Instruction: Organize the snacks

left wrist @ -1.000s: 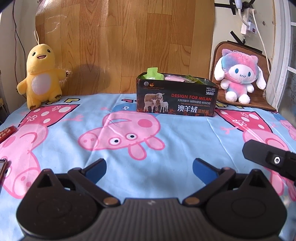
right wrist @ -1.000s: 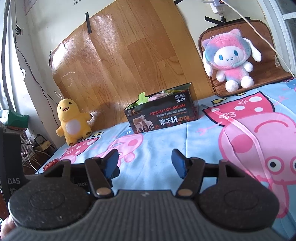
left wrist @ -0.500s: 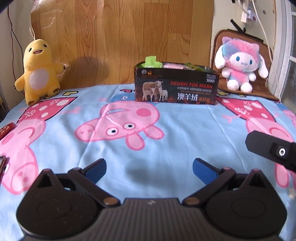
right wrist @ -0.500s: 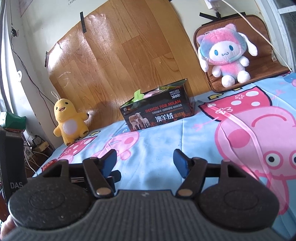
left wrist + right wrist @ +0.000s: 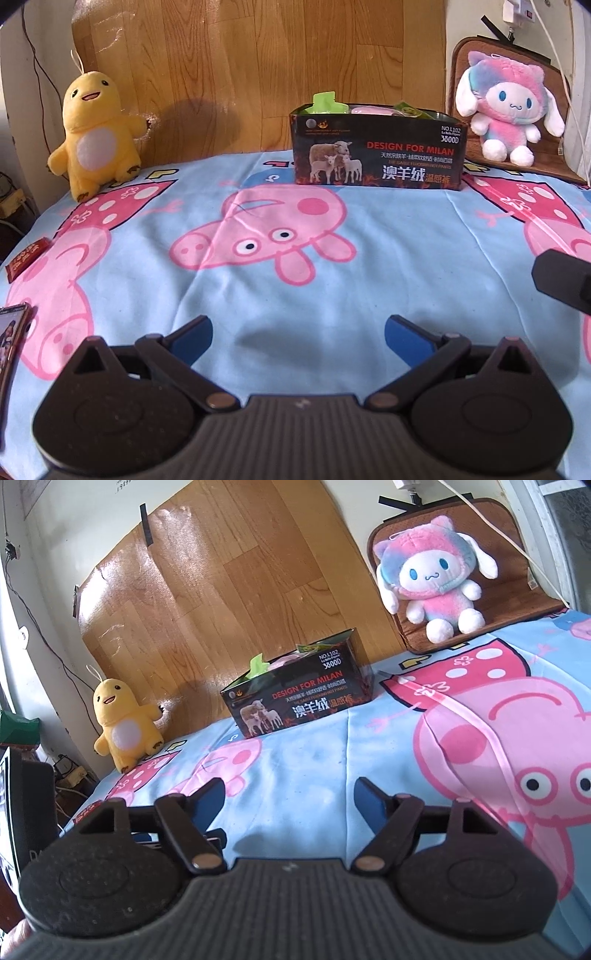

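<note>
Jaws of the right gripper spread wide, just been opening further, nothing between the blue pads, only the bedsheet below. Jaws of the left gripper likewise parted wide and empty, hanging over bare blue cloth with a pink pig print.

Black box standing at the far side of the bed, against the wood-grain panel, printed with sheep and the words DESIGN FOR MILAN. Snacks poking above its rim: a green packet at the left end, a pink one in the middle, another green one toward the right. From the right wrist view, same box seen at an angle, well apart from both grippers.

One red snack packet lying flat on the sheet near the left edge of the bed, well apart from the box. Another dark flat thing at the very left edge of the left wrist view, cut off, too little visible to tell what it is.

Yellow plush duck sitting upright at the far left corner, leaning on the panel. Pink-and-blue plush seated on a brown cushion at the far right. White cable running down the wall past the cushion.

Black part of the right gripper showing at the right edge of the left wrist view, above the sheet.
</note>
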Tool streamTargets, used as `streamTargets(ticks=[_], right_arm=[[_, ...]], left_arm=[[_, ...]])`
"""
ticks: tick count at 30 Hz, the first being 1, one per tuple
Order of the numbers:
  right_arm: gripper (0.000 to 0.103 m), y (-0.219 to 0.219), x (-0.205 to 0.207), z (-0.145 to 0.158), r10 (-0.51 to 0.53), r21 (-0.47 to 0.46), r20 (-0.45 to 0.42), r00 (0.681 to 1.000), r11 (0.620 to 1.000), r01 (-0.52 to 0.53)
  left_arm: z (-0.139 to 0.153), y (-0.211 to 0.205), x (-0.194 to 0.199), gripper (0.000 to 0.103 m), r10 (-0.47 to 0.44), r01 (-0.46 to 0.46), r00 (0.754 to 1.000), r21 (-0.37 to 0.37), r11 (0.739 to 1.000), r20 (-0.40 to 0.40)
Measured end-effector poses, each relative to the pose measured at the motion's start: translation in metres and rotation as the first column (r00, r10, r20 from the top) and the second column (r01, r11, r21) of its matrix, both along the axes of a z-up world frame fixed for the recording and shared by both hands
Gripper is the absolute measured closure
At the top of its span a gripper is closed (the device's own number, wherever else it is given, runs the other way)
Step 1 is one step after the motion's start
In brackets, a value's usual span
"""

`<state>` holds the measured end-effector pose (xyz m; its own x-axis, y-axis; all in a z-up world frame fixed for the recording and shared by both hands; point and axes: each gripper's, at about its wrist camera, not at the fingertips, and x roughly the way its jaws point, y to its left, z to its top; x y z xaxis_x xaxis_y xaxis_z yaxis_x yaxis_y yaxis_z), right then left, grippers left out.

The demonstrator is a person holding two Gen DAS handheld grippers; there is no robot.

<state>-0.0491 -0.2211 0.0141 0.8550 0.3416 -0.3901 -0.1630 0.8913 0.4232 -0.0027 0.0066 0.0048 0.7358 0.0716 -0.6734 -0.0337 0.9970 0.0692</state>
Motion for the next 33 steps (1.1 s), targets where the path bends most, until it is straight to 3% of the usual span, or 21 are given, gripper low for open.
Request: streamTargets(ticks=[8, 33], right_arm=[[0.023, 0.001, -0.005, 0.005, -0.013, -0.025, 0.050, 0.999, 1.000, 0.014], [0.021, -0.006, -0.003, 0.001, -0.036, 0.003, 0.026, 0.999, 0.999, 0.036]], left_arm=[[-0.002, 0.001, 0.003, 0.000, 0.012, -0.012, 1.000, 0.008, 1.000, -0.005], [-0.004, -0.010, 0.002, 0.000, -0.016, 0.017, 1.000, 0.050, 0.999, -0.007]])
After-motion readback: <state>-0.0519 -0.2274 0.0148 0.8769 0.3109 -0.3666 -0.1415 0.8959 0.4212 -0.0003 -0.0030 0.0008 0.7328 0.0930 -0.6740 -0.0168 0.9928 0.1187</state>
